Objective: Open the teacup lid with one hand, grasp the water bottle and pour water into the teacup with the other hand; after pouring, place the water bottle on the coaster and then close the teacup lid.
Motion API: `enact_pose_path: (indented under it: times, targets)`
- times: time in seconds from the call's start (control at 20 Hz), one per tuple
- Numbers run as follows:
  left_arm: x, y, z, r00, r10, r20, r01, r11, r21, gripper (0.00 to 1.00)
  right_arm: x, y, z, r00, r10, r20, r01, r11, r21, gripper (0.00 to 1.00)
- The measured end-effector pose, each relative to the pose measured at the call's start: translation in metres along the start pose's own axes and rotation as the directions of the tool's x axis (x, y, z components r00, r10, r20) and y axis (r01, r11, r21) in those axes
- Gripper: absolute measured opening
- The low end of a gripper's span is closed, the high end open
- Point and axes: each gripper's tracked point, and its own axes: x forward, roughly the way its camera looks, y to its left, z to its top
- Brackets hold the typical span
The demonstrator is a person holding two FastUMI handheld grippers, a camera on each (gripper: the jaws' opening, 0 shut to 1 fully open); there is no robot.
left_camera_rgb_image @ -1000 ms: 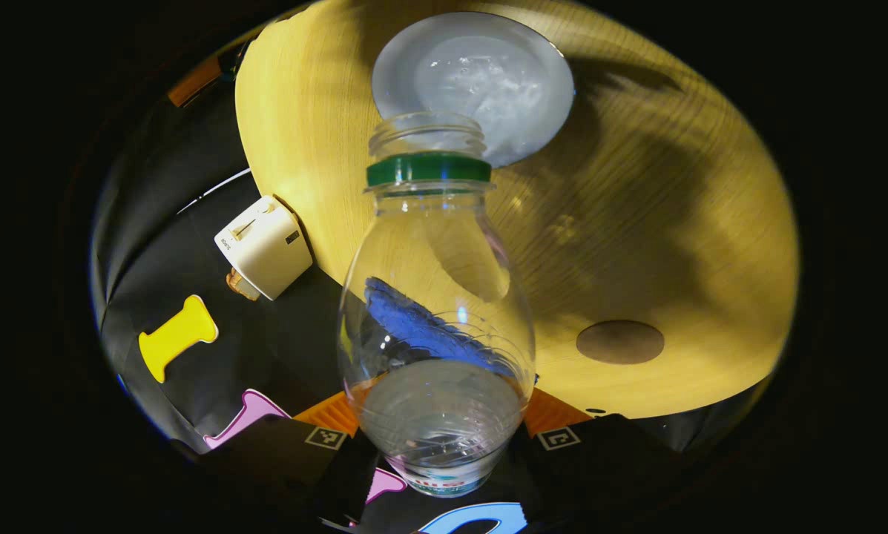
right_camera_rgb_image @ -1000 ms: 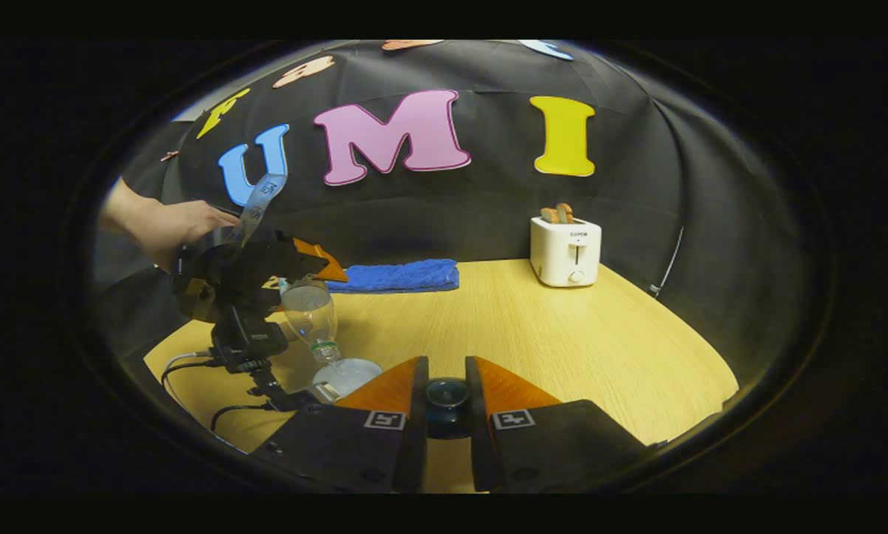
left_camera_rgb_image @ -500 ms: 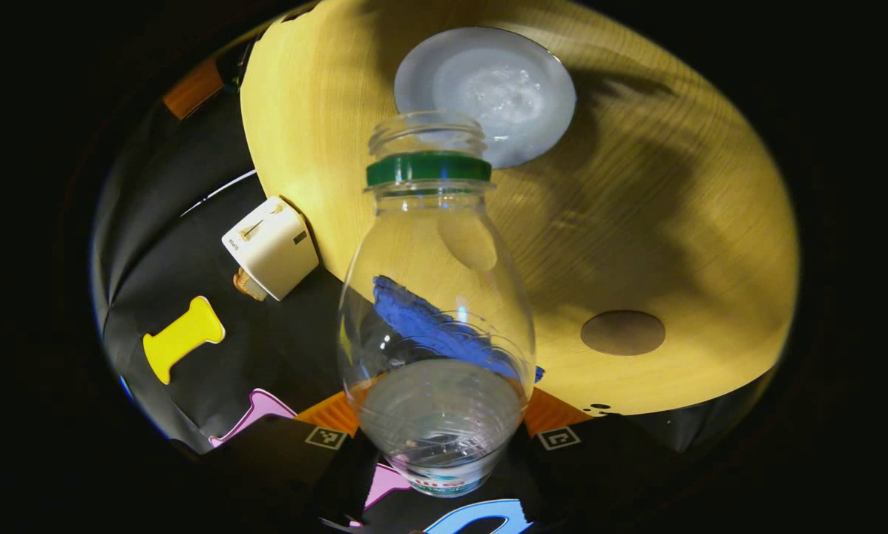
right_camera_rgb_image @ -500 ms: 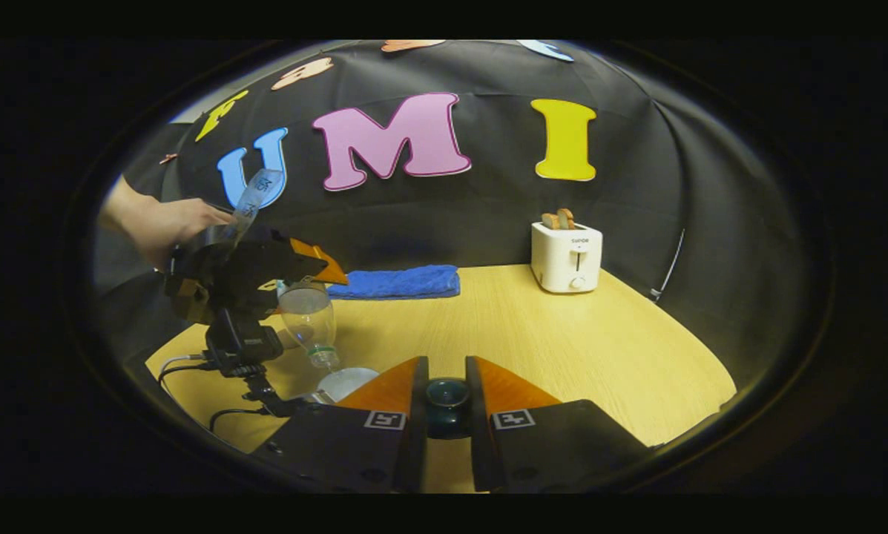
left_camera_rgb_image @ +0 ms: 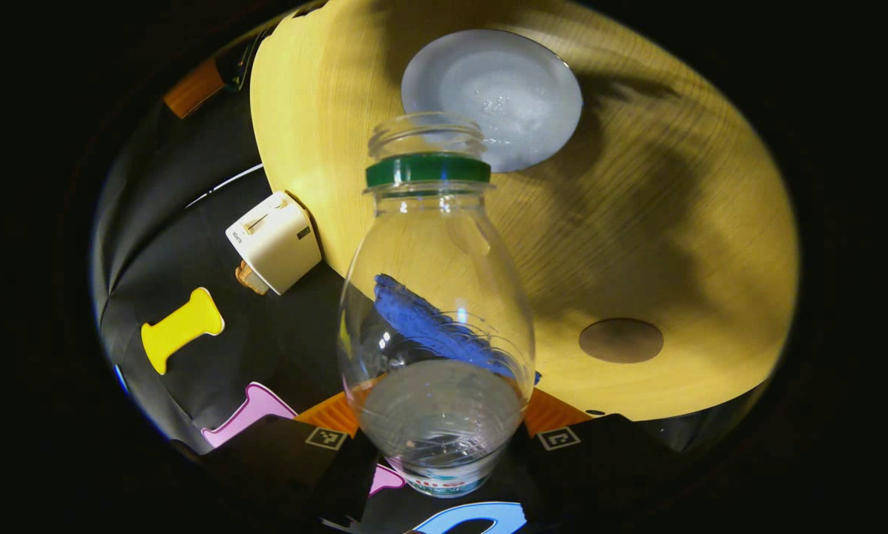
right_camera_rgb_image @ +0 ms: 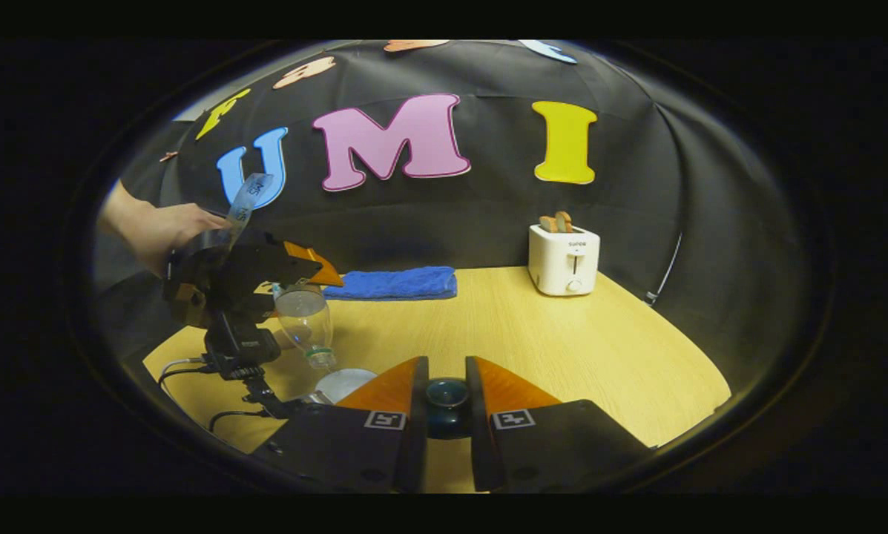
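Observation:
In the left gripper view my left gripper is shut on the base of a clear water bottle with a green neck ring. The bottle tips mouth-down toward the open teacup, which holds water. No stream runs from the mouth. A round brown coaster lies bare on the table to the right. In the right gripper view my right gripper is shut on the dark teal lid, held above the table right of the teacup. There the left gripper, in a person's hand, holds the tilted bottle.
A white toaster with toast stands at the table's back right, also seen as the toaster. A folded blue towel lies along the back edge. Black cables trail under the left gripper. Bare wooden tabletop spreads on the right.
The left gripper has drawn the bottle back a little from the teacup. The churning on the cup's water has settled. The right gripper holds the lid still.

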Motion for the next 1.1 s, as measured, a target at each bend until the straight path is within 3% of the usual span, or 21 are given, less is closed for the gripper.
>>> enact_pose_path:
  times: [0.2,0.3,0.45,0.55,0.65,0.8,0.9,1.0,1.1]
  targets:
    - [-0.007,-0.013,0.015,0.999,0.009,0.032,-0.006,0.994,-0.106,0.77,0.004,-0.011,0.002,1.000,-0.008,0.002,0.008,1.000,-0.027,0.28]
    - [-0.006,-0.022,0.020,0.998,0.017,0.057,-0.005,0.979,-0.204,0.77,0.008,-0.019,0.006,1.000,-0.013,0.005,0.013,1.000,-0.018,0.28]
    - [-0.006,-0.026,0.025,0.996,0.046,0.080,-0.014,0.936,-0.352,0.77,0.013,-0.024,0.010,1.000,-0.016,0.007,0.016,1.000,-0.026,0.28]
    - [-0.011,-0.026,0.023,0.993,0.081,0.083,-0.028,0.864,-0.502,0.77,0.016,-0.022,0.013,1.000,-0.005,0.000,0.005,1.000,-0.026,0.28]
    - [-0.016,-0.024,0.017,0.991,0.098,0.087,-0.014,0.736,-0.677,0.77,0.019,-0.022,0.019,1.000,0.001,0.008,-0.001,0.999,-0.033,0.28]
    - [-0.039,-0.023,-0.004,0.986,0.154,0.064,-0.025,0.516,-0.856,0.77,0.025,-0.026,0.033,1.000,-0.004,0.029,0.005,0.999,-0.045,0.28]
    - [-0.056,-0.027,-0.021,0.983,0.174,0.053,-0.003,0.306,-0.952,0.77,0.027,-0.025,0.039,0.999,-0.004,0.037,0.006,0.998,-0.061,0.28]
    - [-0.071,-0.035,-0.043,0.981,0.193,0.030,0.020,0.052,-0.998,0.77,0.027,-0.020,0.045,0.999,0.003,0.044,0.000,0.998,-0.070,0.28]
    - [-0.076,-0.043,-0.066,0.978,0.209,-0.018,0.021,-0.183,-0.983,0.77,0.027,-0.009,0.044,0.999,0.014,0.041,-0.011,0.998,-0.066,0.28]
